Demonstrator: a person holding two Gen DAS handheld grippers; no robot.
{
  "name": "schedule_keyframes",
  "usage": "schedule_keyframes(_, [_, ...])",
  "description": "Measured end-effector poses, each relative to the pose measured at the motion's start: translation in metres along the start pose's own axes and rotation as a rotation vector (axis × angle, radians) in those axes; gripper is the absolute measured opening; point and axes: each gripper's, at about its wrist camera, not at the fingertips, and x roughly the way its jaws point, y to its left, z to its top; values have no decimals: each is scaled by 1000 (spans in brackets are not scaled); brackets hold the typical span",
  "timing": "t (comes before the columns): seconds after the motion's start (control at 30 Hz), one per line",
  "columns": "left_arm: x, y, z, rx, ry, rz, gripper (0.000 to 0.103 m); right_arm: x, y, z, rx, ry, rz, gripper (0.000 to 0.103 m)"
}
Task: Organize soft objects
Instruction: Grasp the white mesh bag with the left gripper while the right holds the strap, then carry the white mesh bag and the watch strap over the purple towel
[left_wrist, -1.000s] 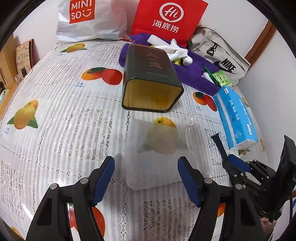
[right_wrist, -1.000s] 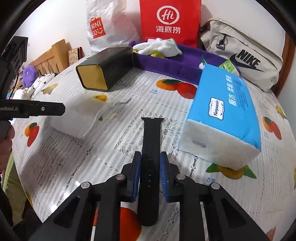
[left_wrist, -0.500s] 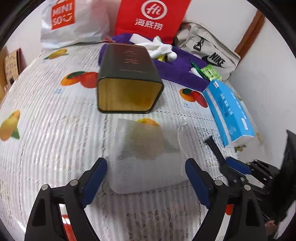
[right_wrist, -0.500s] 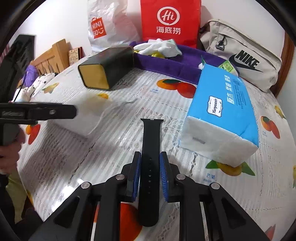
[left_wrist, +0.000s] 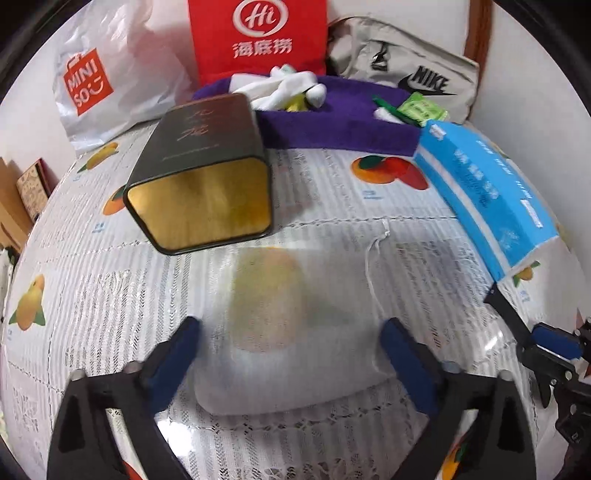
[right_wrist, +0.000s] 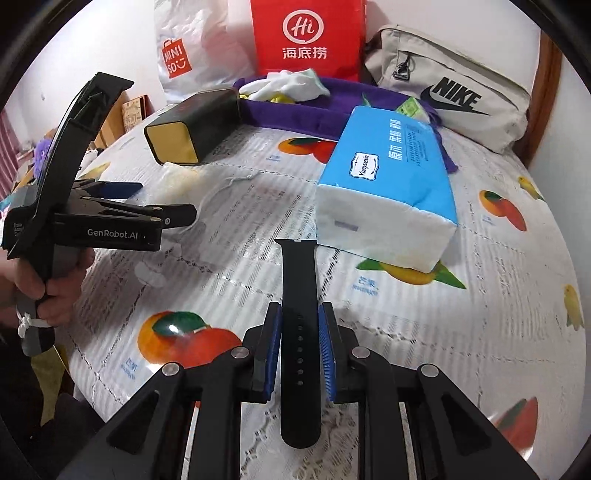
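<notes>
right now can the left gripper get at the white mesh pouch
Probably yes. The left gripper is open and already straddles the near end of the white mesh pouch, with nothing between them. The dark tin lies beyond the pouch, out of the way.

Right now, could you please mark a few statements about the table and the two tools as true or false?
1. The right tool is closed on the black watch strap. True.
2. The left tool is clamped shut on the white mesh pouch. False: its jaws stand wide open on either side of the pouch.
3. The dark tin lies on its side with its open, gold-lined end facing the left wrist camera. True.
4. The blue tissue pack stands inside the tin. False: it lies on the tablecloth, apart from the tin.
5. White gloves rest on the purple cloth. True.
</notes>
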Motion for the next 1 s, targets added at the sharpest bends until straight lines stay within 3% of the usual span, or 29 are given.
schedule_keyframes(0.07, [-4, -3, 0, 15, -14, -17, 65, -1, 1, -2, 2, 0, 3, 20])
schedule_keyframes(0.1, [-6, -4, 0, 22, -18, -26, 60, -1, 1, -2, -1, 0, 2, 20])
schedule_keyframes(0.17, [-10, -6, 0, 28, -22, -41, 33, -2, 4, -3, -4, 0, 9, 20])
schedule_keyframes(0.27, [-12, -2, 0, 3, -10, -93, 11, -8, 9, -5, -2, -10, 30, 20])
schedule_keyframes(0.37, [-15, 6, -3, -26, -1, -112, 9, -14, 9, -11, -5, -14, 18, 20])
schedule_keyframes(0.57, [-25, 24, -16, -70, -6, -70, 9, -18, -12, -29, 60, 0, -52, 20])
schedule_keyframes(0.67, [-26, 32, -18, -106, -10, -94, 9, -15, -23, -33, 95, 1, -64, 20])
schedule_keyframes(1.0, [-19, 34, -12, -121, 6, -94, 9, 1, -30, -14, 110, -35, -51, 20])
